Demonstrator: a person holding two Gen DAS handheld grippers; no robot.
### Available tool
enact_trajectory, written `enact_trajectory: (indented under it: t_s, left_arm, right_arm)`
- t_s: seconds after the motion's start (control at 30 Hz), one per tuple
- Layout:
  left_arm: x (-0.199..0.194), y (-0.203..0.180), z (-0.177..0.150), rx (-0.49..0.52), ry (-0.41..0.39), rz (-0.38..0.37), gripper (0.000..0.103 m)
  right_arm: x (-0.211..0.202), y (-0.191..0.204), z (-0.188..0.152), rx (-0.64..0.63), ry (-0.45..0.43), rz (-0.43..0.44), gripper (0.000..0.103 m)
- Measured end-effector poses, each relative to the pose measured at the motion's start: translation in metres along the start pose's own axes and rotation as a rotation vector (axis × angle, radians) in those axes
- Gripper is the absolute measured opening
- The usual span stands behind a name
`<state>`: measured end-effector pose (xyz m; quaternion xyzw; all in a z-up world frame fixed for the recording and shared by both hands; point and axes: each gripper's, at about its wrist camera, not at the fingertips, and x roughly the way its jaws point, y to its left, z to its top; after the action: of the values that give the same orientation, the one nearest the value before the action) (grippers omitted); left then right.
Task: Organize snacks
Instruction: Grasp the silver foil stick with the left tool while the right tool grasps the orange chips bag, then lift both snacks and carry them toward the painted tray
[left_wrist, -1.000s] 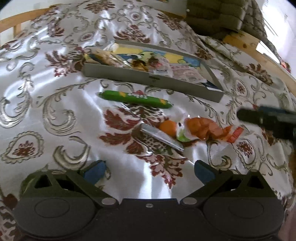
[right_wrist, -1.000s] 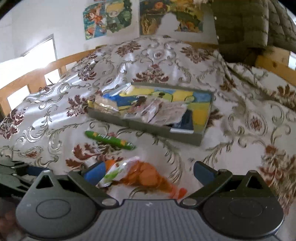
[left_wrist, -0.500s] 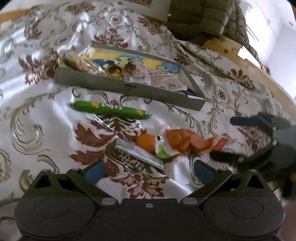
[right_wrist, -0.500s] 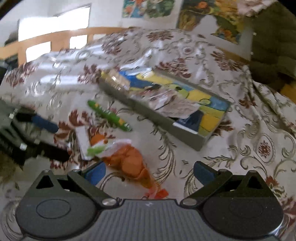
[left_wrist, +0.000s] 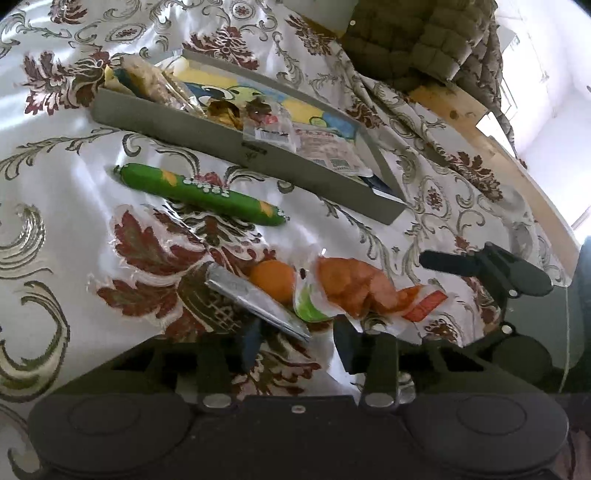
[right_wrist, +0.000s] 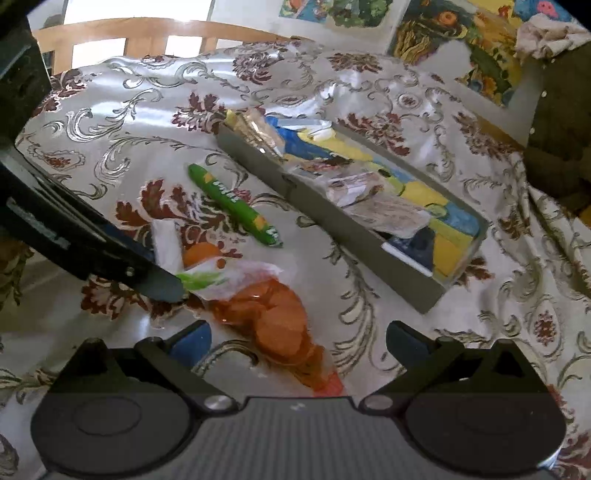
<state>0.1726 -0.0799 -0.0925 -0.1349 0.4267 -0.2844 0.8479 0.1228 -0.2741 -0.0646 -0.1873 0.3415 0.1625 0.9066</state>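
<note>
You're working over a shiny floral tablecloth (left_wrist: 74, 122) with a wooden rail (right_wrist: 147, 35) and posters (right_wrist: 461, 40) behind. The gray tray (left_wrist: 236, 147) holds snacks at the far side. Your left gripper (left_wrist: 295, 341) has just been narrowing around the silver packet (left_wrist: 255, 301); whether it grips, I cannot tell. Your right gripper (right_wrist: 295, 341) spreads wide over the orange snack bag (right_wrist: 273, 317).

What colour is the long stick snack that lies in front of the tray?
Green, with small orange and white marks; the stick snack shows best in the left wrist view.
</note>
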Motion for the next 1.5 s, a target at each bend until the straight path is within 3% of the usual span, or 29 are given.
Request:
enact_trajectory:
  t_s: [0.2, 0.33, 0.57, 0.9, 1.07, 1.5]
  left_arm:
    - [0.002, 0.006, 0.004, -0.047, -0.014, 0.02, 0.043]
    - [0.004, 0.015, 0.008, -0.099, -0.009, 0.049, 0.029]
    - [0.002, 0.019, 0.008, -0.137, -0.003, 0.047, 0.022]
    - [-0.004, 0.013, 0.008, -0.125, -0.007, 0.091, 0.015]
    - [-0.011, 0.013, 0.012, -0.141, -0.022, 0.101, 0.012]
    - [-0.019, 0.026, 0.012, -0.252, -0.041, 0.098, 0.007]
  right_arm:
    - [0.007, -0.005, 0.001, 0.062, 0.038, 0.017, 0.098]
    - [0.007, -0.01, 0.001, 0.101, 0.044, 0.024, 0.09]
    - [0.006, -0.004, 0.001, 0.079, 0.044, 0.051, 0.064]
    - [0.023, 0.005, 0.004, 0.066, 0.076, 0.065, 0.065]
    - [0.022, 0.005, 0.005, 0.068, 0.054, 0.065, 0.047]
    - [0.019, 0.0, 0.005, 0.112, 0.065, 0.014, 0.043]
